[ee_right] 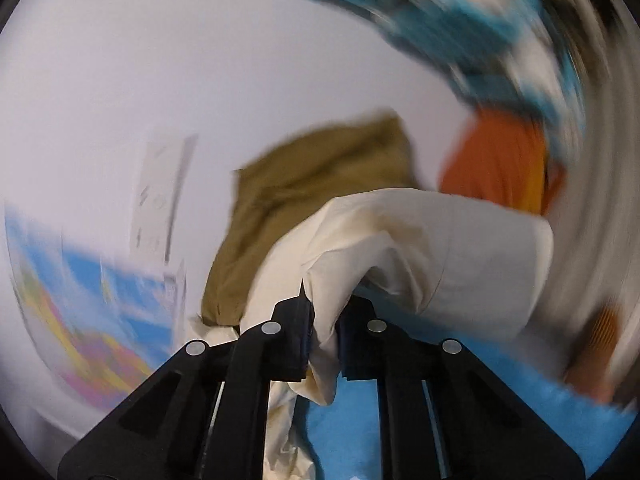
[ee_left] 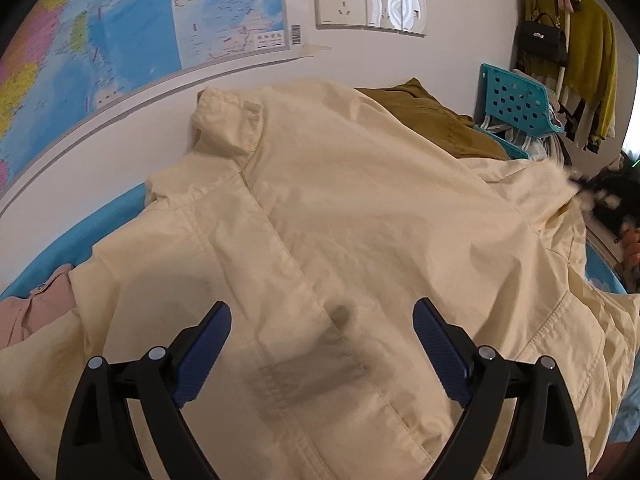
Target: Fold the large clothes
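A large cream shirt (ee_left: 320, 208) lies spread on a blue surface, its collar toward the wall. My left gripper (ee_left: 322, 316) is open just above the shirt's lower middle, near a chest pocket, holding nothing. My right gripper (ee_right: 326, 320) is shut on a bunched fold of the cream shirt (ee_right: 420, 248) and holds it lifted above the blue surface; that view is blurred by motion. In the left wrist view the right gripper (ee_left: 600, 196) shows blurred at the shirt's far right edge.
An olive garment (ee_left: 436, 120) lies behind the shirt by the wall. A teal plastic basket (ee_left: 516, 104) with clothes stands at the back right. A pink garment (ee_left: 36, 308) lies at the left. A map and wall sockets (ee_left: 368, 4) are on the wall.
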Available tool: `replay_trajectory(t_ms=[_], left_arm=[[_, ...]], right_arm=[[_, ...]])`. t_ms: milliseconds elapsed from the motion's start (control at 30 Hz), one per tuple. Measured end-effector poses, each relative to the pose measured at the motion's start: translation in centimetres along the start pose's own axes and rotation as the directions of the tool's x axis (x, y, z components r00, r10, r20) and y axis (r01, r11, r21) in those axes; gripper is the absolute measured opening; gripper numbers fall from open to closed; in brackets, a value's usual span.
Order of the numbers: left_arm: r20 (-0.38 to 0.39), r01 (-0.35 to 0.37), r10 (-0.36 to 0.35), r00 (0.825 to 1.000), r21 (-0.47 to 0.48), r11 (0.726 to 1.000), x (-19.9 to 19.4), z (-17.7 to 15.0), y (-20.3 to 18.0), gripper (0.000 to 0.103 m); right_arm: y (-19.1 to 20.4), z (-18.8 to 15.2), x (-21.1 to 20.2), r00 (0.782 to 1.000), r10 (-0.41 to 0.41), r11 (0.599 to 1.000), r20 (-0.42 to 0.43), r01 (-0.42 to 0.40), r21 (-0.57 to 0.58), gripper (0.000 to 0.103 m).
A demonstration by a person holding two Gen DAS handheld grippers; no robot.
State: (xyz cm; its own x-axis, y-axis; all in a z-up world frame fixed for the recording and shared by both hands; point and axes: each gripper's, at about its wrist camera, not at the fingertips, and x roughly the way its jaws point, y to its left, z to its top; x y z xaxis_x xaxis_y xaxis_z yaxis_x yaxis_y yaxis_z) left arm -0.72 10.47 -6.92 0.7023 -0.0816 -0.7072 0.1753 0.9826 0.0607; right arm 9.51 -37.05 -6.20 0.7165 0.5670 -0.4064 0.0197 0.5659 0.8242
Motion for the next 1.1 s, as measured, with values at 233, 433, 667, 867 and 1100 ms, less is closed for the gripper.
replay_trajectory(t_ms=[233,433,667,867,1100], left_arm=[[0.069,0.032,-0.026,0.997,-0.087,0.996,-2.0,0.5,2.2,0.089],[0.140,0.014,0.016,0.990,-0.211,0.977,-5.3,-1.0,6.6,0.089],[0.101,-0.051,0.098,0.990,-0.391,0.919,-7.4,-5.3,13.7,0.089],[0.082,-0.061,0.098,0.992,-0.367,0.928,-7.3,-6.1,14.0,0.089],[0.103,0.018,0.017,0.995,-0.328,0.944,-6.7,-5.6,13.3,0.096]], right_arm=[[21.4,-7.7,-1.6,0.998,-0.002,0.636,0.068,0.054,-0.770,0.010],[29.6,-21.8,4.3,0.992,-0.040,0.172,-0.121,-0.113,-0.979,0.018],[26.3,-34.6,11.7,0.899,-0.343,-0.080,-0.272,-0.316,-0.945,0.069],[24.0,-34.4,8.5,0.891,-0.374,-0.140,-0.256,-0.327,-0.934,0.076],[23.2,-23.1,7.0,0.926,-0.314,0.190,-0.208,-0.153,-0.970,0.077]])
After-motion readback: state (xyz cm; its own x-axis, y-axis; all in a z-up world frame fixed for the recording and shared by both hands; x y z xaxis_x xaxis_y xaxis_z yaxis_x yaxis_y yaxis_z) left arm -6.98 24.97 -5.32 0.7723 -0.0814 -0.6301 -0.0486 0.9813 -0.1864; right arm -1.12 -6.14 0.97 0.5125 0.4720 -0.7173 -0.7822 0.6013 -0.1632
